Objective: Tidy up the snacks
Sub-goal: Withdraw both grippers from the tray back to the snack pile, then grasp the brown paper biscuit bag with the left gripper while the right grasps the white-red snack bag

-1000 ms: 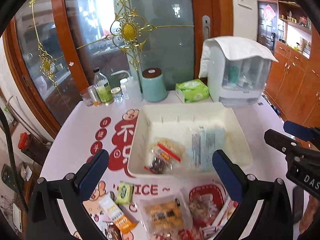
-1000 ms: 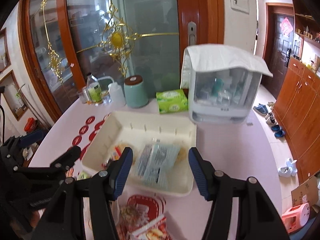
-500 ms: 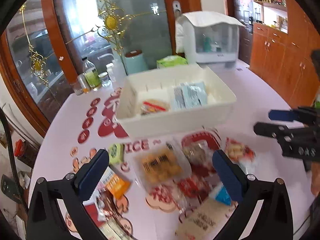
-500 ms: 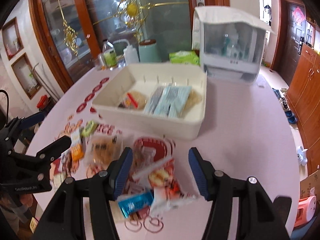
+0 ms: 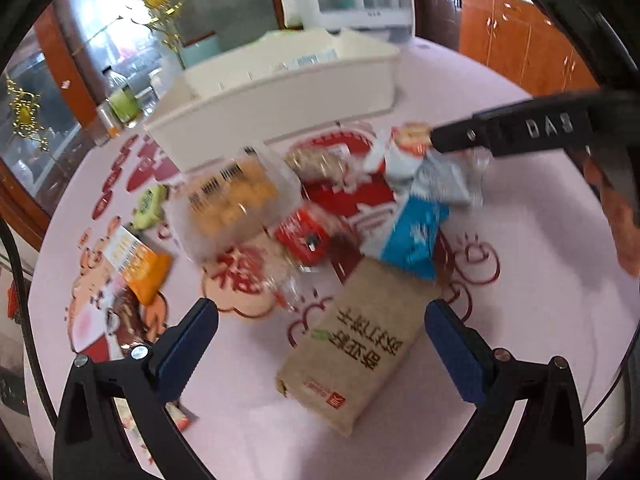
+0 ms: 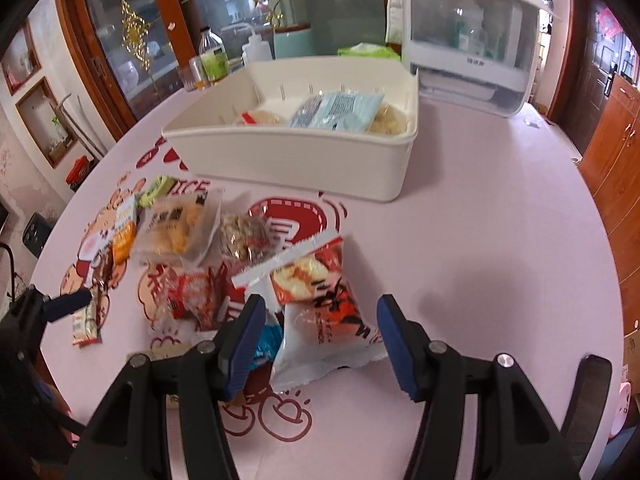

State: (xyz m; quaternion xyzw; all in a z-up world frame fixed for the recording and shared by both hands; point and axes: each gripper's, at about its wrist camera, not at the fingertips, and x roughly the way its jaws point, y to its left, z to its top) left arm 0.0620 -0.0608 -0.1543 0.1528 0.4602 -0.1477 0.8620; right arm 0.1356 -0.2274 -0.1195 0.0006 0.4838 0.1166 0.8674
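Right hand-held gripper [image 6: 320, 334] is open and empty, its 2 fingers straddling the red-and-white snack packet [image 6: 320, 300], which lies on the counter [image 6: 500, 240] in front of the white bin [image 6: 304, 160]. The packet's long axis runs toward the bin. Left hand-held gripper [image 5: 320, 344] is open over the brown packet [image 5: 356, 356], farther away.

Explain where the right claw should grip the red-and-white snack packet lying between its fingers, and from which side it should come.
Grip the red-and-white snack packet across its puffed middle, coming down from above and the near side. It lies flat on the table, its long axis roughly in line with the right claw, whose open fingers already straddle it. Avoid the serrated top seal, which overlaps neighbouring snacks.
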